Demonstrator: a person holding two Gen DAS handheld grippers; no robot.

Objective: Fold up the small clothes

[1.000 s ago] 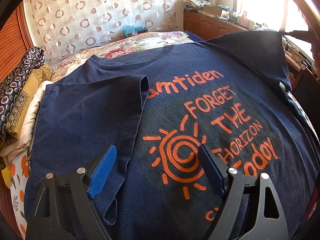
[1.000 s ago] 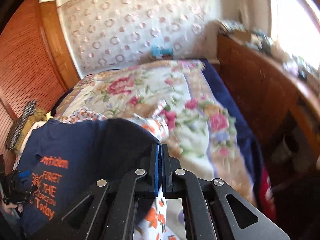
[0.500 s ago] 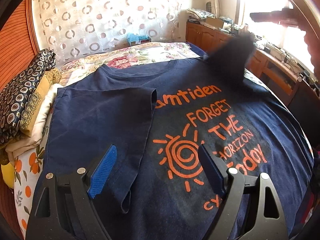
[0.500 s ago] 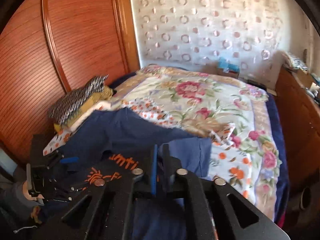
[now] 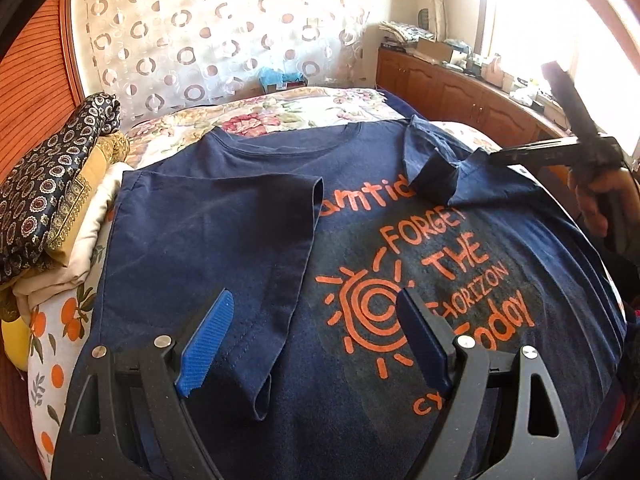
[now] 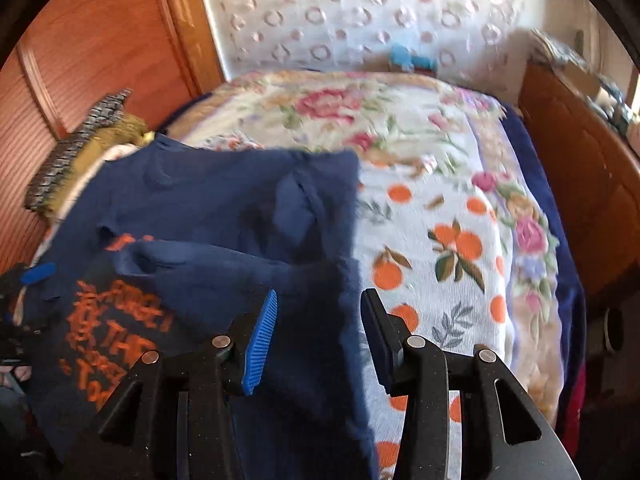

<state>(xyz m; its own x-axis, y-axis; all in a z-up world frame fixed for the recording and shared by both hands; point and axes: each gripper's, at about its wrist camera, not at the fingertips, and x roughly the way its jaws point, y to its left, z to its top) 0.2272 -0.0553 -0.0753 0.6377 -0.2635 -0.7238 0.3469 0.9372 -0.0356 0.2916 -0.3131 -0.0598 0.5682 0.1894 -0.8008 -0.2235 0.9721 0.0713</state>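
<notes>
Both sets of jaws gape, gripping nothing. The left gripper point(image 5: 312, 340) hovers low over the shirt point(image 5: 360, 280) spread on the bed point(image 6: 460, 208), one sleeve point(image 5: 224, 240) lying folded inward just ahead. The right gripper point(image 6: 318, 340) sits over the other sleeve point(image 5: 436, 176), crumpled across the chest — apparently just dropped to mirror the first.

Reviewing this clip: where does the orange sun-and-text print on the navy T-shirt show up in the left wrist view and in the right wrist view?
Left wrist view: the orange print fills the lower centre-right, on the navy T-shirt, partly behind the open left hand-held gripper.
Right wrist view: the print sits at lower left, blurred, left of the open right hand-held gripper.
Shared landmark: the stack of folded fabrics beside the wooden wardrobe.
</notes>
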